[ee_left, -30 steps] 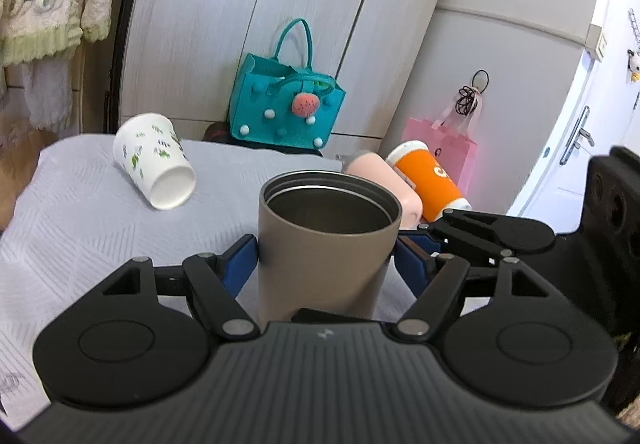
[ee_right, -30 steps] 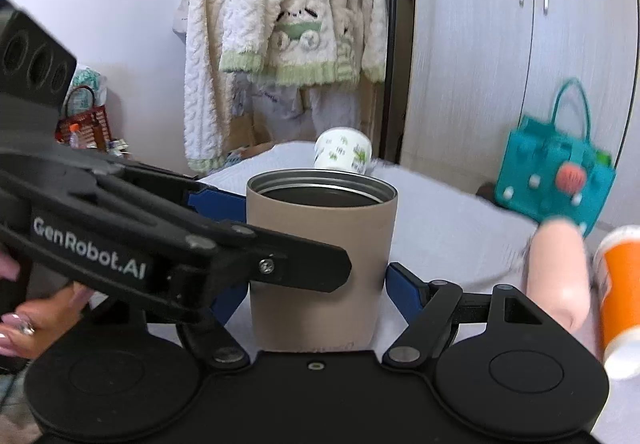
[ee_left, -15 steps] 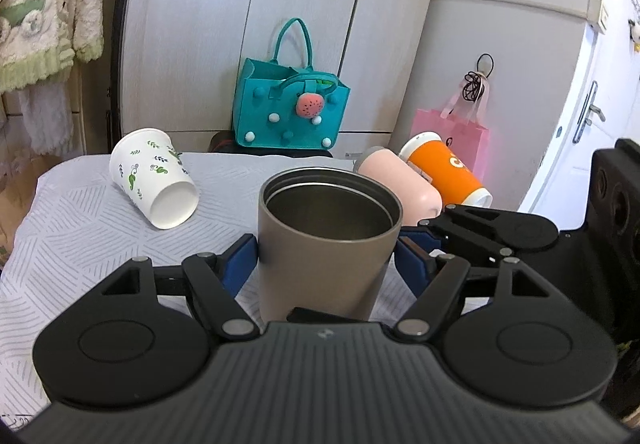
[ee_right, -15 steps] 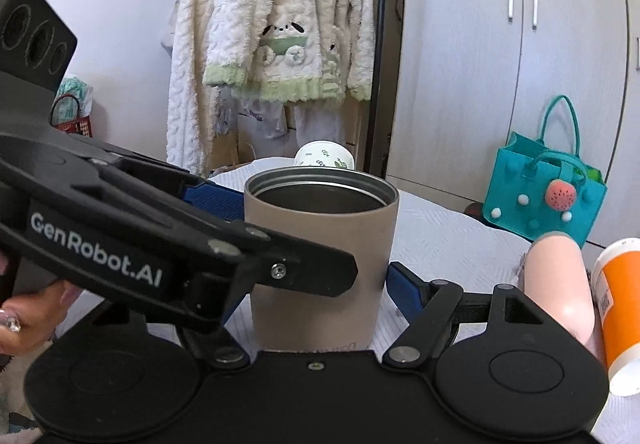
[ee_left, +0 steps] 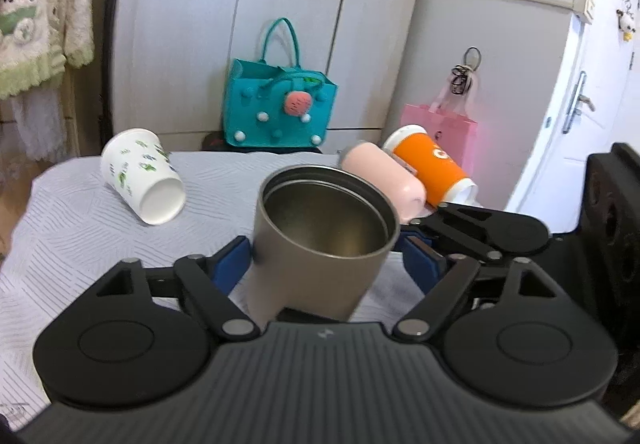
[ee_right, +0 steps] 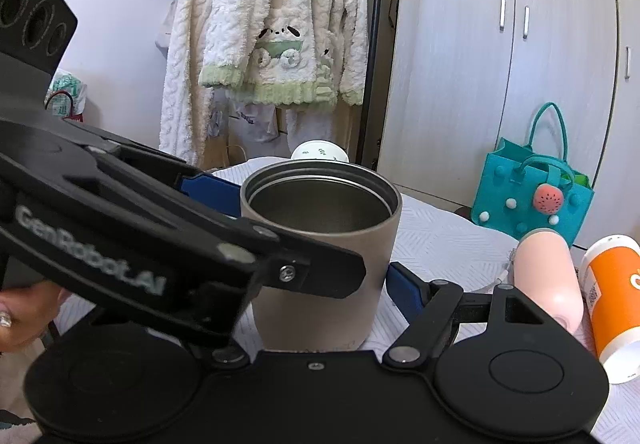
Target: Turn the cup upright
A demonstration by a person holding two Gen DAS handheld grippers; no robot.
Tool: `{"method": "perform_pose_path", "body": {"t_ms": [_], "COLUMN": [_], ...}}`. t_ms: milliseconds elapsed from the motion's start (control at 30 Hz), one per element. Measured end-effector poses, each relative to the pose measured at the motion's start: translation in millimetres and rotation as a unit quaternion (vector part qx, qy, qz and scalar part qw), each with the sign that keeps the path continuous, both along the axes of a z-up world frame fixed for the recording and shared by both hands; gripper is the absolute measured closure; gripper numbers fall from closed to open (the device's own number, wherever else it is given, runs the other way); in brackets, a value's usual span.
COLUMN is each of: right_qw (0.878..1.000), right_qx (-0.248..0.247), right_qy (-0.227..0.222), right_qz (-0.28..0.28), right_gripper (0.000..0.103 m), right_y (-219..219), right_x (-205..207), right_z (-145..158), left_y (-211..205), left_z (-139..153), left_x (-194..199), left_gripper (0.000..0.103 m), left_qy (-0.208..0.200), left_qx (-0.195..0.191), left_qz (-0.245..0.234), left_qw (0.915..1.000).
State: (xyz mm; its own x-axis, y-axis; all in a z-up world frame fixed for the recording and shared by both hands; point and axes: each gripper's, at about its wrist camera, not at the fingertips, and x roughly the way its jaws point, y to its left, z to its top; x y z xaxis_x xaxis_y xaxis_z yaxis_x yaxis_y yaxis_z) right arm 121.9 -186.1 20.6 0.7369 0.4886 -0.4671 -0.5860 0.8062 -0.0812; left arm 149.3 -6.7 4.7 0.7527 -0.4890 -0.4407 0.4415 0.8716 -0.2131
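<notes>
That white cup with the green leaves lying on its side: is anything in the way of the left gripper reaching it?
Yes. The tan metal tumbler stands between the left gripper's fingers. The white cup lies further back and to the left on the tablecloth, with only bare cloth around it.

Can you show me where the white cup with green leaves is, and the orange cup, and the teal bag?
White leaf-print paper cup [ee_left: 138, 170], left wrist view, its side.
Orange cup [ee_left: 430, 162], left wrist view, its side.
Teal felt bag [ee_left: 276, 112], left wrist view, its front.

Before you is a table under a white textured cloth [ee_left: 80, 228]. On it the taupe steel tumbler [ee_left: 320, 244] sits mouth up; a white leaf-print paper cup [ee_left: 144, 176], pink cup [ee_left: 384, 180] and orange cup [ee_left: 432, 168] lie sideways.
</notes>
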Motion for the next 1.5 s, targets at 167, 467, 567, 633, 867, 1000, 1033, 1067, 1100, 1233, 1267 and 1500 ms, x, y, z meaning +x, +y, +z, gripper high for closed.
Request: {"method": "perform_pose_path", "body": {"t_ms": [167,467,567,633,867,1000,1033,1067,1100,1233,1267,1500], "right_qw": [1.0,1.0,0.999,0.999,0.996,0.994,0.994,0.993,0.993,0.99,0.99,0.982], "right_qx": [0.007,0.02,0.021,0.025,0.028,0.034,0.034,0.033,0.032,0.028,0.031,0.04], "right_qy": [0.008,-0.007,-0.01,-0.014,-0.018,-0.007,-0.007,-0.008,-0.009,-0.009,-0.007,-0.001], "right_qz": [0.002,-0.015,-0.028,-0.038,-0.082,-0.099,-0.104,-0.109,-0.113,-0.135,-0.139,-0.184], "right_gripper": [0.022,0.01,0.01,0.01,0.009,0.009,0.009,0.008,0.008,0.008,0.008,0.008], "right_y": [-5.2,-11.3,-15.4,-18.9,-29.4,-32.9,-33.2,-33.9,-34.8,-39.1,-40.8,-51.9], "right_x": [0.0,-20.0,-31.5,-40.7,-75.2,-89.8,-93.9,-98.3,-102.3,-118.9,-122.2,-141.6], "right_z": [1.8,15.7,20.0,23.6,37.7,43.6,44.5,46.2,47.6,54.5,56.3,57.7], "left_y": [-4.2,7.5,12.0,15.1,18.2,22.3,23.1,24.2,24.3,23.7,24.1,21.0], "left_z": [3.0,12.2,17.5,21.1,34.1,41.7,43.0,44.6,45.3,48.2,49.0,49.8], "left_x": [-9.4,-27.8,-39.1,-48.3,-82.3,-96.7,-99.8,-103.9,-106.7,-122.9,-126.2,-143.6], "left_gripper": [0.017,0.017,0.017,0.014,0.01,0.009,0.008,0.008,0.008,0.008,0.008,0.0], "left_qy": [-0.008,-0.006,-0.007,-0.007,-0.017,-0.014,-0.012,-0.009,-0.007,-0.003,0.001,0.007], "left_qx": [0.025,0.017,0.015,0.011,0.044,0.047,0.047,0.047,0.048,0.057,0.057,0.076], "left_qz": [0.007,0.031,0.041,0.047,0.111,0.123,0.122,0.124,0.125,0.135,0.134,0.155], "left_qw": [0.9996,0.9994,0.999,0.9988,0.9927,0.9912,0.9913,0.9912,0.9909,0.9892,0.9894,0.985]}}
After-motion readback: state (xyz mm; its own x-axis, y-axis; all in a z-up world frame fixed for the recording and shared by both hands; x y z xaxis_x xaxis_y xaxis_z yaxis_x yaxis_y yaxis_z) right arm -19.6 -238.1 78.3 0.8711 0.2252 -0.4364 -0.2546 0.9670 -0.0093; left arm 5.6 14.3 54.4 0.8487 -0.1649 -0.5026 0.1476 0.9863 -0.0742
